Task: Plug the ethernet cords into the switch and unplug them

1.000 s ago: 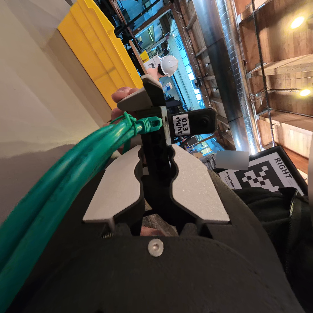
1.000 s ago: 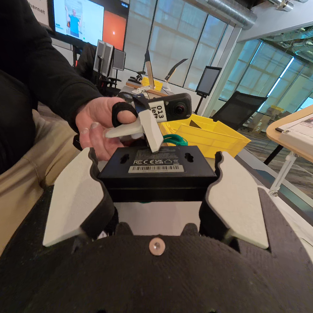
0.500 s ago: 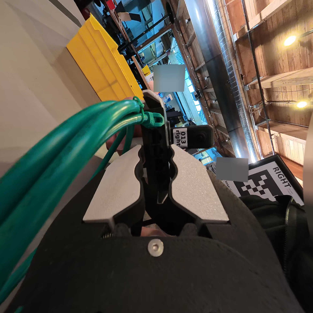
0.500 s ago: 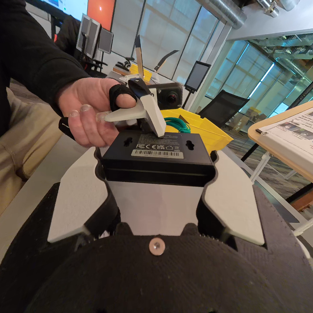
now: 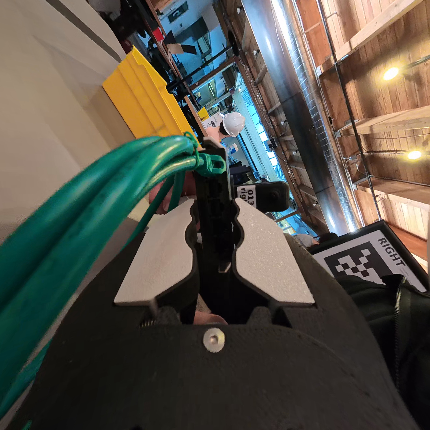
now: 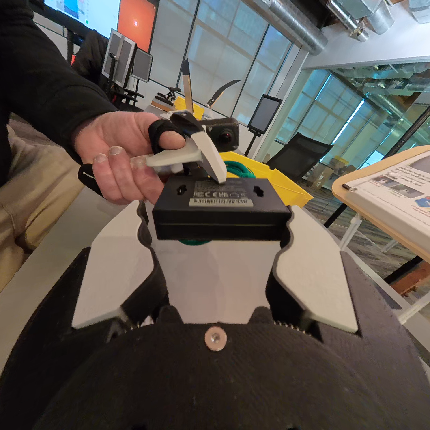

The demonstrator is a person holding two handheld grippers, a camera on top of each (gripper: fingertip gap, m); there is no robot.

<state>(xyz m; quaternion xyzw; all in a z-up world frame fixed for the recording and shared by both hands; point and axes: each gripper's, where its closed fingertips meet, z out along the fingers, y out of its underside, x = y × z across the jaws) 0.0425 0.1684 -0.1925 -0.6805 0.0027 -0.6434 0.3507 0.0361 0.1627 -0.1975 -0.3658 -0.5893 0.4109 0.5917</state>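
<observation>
Showing in the left wrist view: left gripper [image 5: 215, 235] clamped across the thin black switch [image 5: 214, 209]; one green ethernet cord [image 5: 97, 209] plugged at its far end, other ports apparently vacant.

Right wrist view: right gripper [image 6: 215, 223] gripping the switch [image 6: 221, 204] by its ends, underside up, above the white table [image 6: 58, 244]; yellow bin [image 6: 279, 179] behind. Unplugging not yet begun, by my reckoning.

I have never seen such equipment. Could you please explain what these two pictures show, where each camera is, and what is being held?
A person holds a two-finger gripper in each hand; a camera on each looks along its fingers. In the right picture, the right gripper clamps a black network switch, underside up. The left gripper, held by a hand, grips the switch's far edge. In the left picture, the left gripper pinches that switch edge-on, with green cords plugged in. A yellow bin sits on the white table.
</observation>
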